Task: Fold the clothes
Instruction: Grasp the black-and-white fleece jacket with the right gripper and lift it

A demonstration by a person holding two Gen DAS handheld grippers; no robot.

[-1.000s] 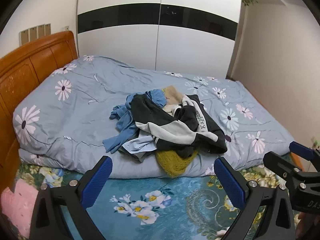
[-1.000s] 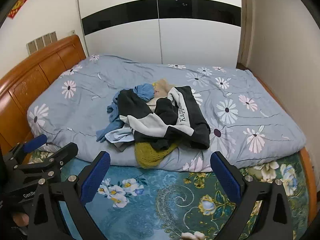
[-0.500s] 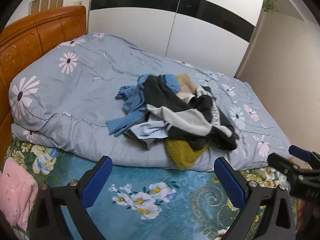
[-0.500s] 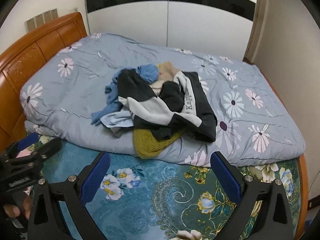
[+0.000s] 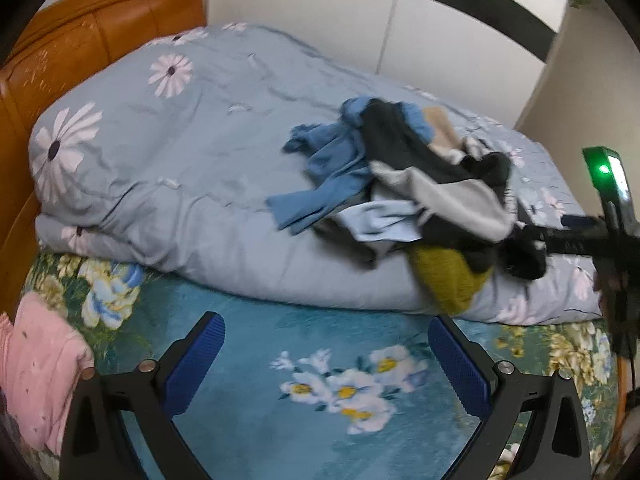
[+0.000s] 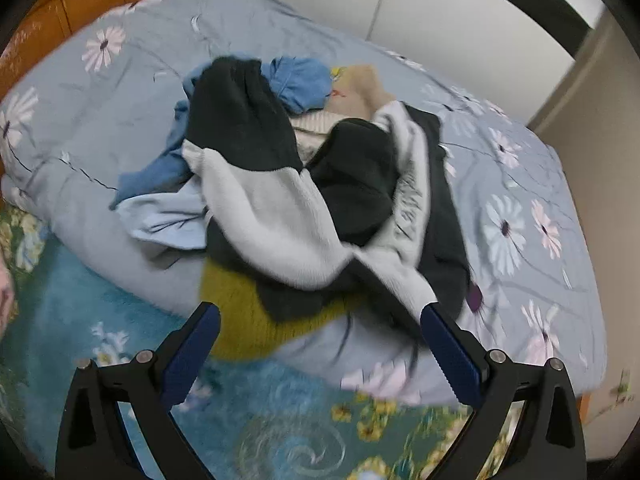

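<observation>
A pile of clothes point(image 6: 304, 184) lies on the grey-blue flowered duvet point(image 6: 520, 208). A black-and-grey sweater point(image 6: 276, 216) is on top, over a blue garment point(image 6: 300, 80), a pale blue piece point(image 6: 168, 220), a beige piece point(image 6: 360, 88) and a mustard-yellow knit point(image 6: 248, 316) at the front. My right gripper point(image 6: 320, 344) is open and empty just in front of the pile, over the yellow knit. My left gripper point(image 5: 326, 356) is open and empty over the teal flowered sheet point(image 5: 320, 360), short of the pile point(image 5: 404, 196). The right gripper's body point(image 5: 612, 224) reaches in from that view's right edge.
An orange wooden headboard point(image 5: 92, 36) stands at the left. A pink garment point(image 5: 36, 364) lies at the bed's near left corner. A white wardrobe with a black band point(image 5: 400, 28) stands behind the bed, and a beige wall point(image 5: 580, 80) is at the right.
Both grippers have moved forward and down toward the bed. The right one has closed in on the pile; the left has swung left. Both stay open.
</observation>
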